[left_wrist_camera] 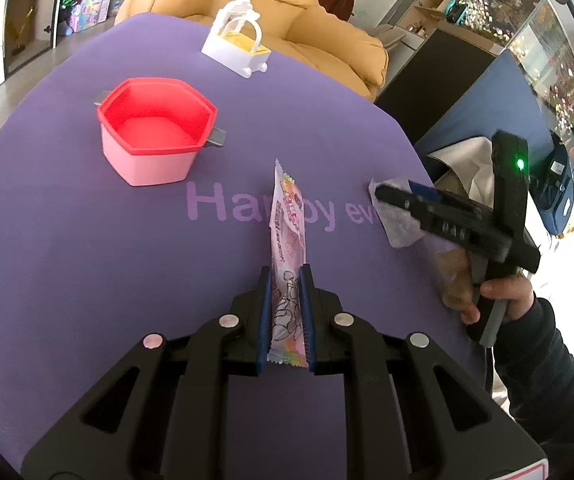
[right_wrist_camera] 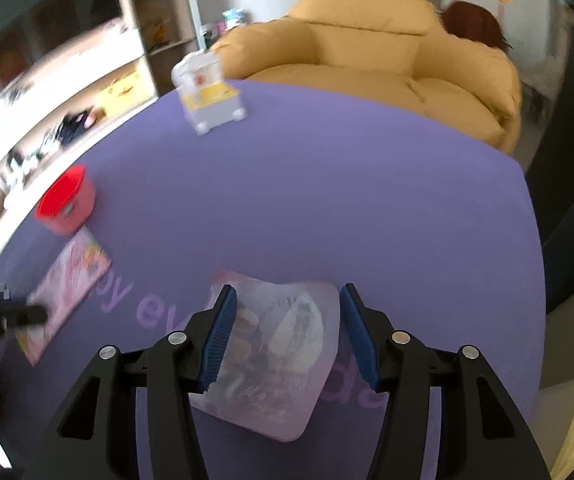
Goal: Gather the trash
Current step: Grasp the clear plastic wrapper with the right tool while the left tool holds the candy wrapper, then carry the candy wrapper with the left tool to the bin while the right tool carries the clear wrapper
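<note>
Two containers stand on your desk (left_wrist_camera: pixel 87 260): a pink tub with a red rim (left_wrist_camera: pixel 155 136), nothing inside it, and behind the tub a white and yellow toy basket (left_wrist_camera: pixel 237 46), its contents hidden. Your left gripper (left_wrist_camera: pixel 285 276) has its jaws clenched on a long pink snack wrapper (left_wrist_camera: pixel 287 220), right of the tub. Your right gripper (right_wrist_camera: pixel 287 300) holds its jaws released, straddling a clear flat wrapper (right_wrist_camera: pixel 275 356) lying on the desk farther right of the tub.
</note>
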A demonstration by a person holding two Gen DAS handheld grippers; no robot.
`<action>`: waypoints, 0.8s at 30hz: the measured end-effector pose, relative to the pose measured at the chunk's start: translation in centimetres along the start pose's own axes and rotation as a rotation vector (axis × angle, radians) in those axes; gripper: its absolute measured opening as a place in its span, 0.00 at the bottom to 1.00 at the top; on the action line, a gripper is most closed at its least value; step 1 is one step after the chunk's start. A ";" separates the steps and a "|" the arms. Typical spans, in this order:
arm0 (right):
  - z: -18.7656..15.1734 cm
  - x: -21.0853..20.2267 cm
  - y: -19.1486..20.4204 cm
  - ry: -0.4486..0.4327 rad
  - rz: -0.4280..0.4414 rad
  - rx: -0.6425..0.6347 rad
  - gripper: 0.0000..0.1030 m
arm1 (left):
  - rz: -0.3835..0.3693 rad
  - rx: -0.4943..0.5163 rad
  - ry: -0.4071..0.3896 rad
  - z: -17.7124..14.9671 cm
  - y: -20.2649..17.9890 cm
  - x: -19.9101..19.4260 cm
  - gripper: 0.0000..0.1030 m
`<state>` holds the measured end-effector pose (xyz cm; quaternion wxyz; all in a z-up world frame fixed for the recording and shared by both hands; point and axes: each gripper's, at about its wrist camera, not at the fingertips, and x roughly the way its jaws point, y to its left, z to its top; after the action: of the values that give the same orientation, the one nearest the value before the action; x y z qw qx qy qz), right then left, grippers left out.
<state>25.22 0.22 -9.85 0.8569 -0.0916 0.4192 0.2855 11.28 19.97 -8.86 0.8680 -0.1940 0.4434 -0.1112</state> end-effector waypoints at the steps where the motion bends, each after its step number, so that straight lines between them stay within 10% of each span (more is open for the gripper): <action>1: -0.4 -0.4 0.5 -0.007 -0.006 -0.030 0.42 | 0.000 -0.005 -0.002 0.0 0.1 -0.1 0.12; 3: -1.1 -1.3 1.3 -0.006 -0.026 -0.062 0.10 | 0.003 -0.009 -0.003 0.0 0.2 0.0 0.12; 24: -4.7 -18.4 -4.1 -0.268 -0.192 0.048 0.04 | -0.106 0.296 -0.082 3.5 -14.8 0.1 0.12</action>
<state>15.51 -12.59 1.02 0.9305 -0.0717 0.2972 0.2019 13.93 7.42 -0.63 0.8975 -0.0914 0.3754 -0.2129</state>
